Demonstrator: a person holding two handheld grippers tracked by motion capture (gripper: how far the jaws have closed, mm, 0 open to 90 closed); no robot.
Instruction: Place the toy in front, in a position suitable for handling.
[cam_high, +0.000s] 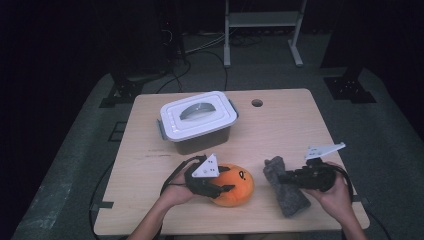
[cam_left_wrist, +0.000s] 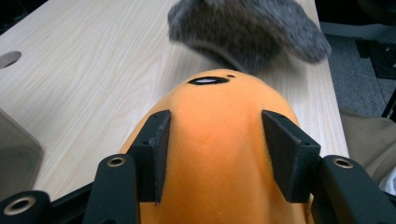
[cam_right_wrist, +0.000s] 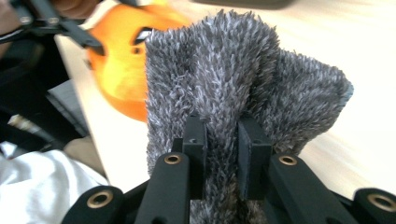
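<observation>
An orange plush toy (cam_high: 236, 186) with a drawn face lies near the table's front edge, left of centre. My left gripper (cam_high: 225, 189) is shut on the orange plush toy (cam_left_wrist: 219, 107), and both black pads (cam_left_wrist: 154, 154) press into its sides. To the right, a grey fuzzy cloth (cam_high: 285, 195) lies in a bunch near the front edge. My right gripper (cam_high: 283, 176) is shut on a pinched fold of the grey fuzzy cloth (cam_right_wrist: 243, 79). In the right gripper view the toy (cam_right_wrist: 119, 70) sits just beyond the cloth.
A dark plastic box with a white latched lid (cam_high: 197, 119) stands at the middle back of the wooden table (cam_high: 285, 125). A round cable hole (cam_high: 257, 103) is in the tabletop behind it. A white frame (cam_high: 262, 30) and cables stand on the floor beyond.
</observation>
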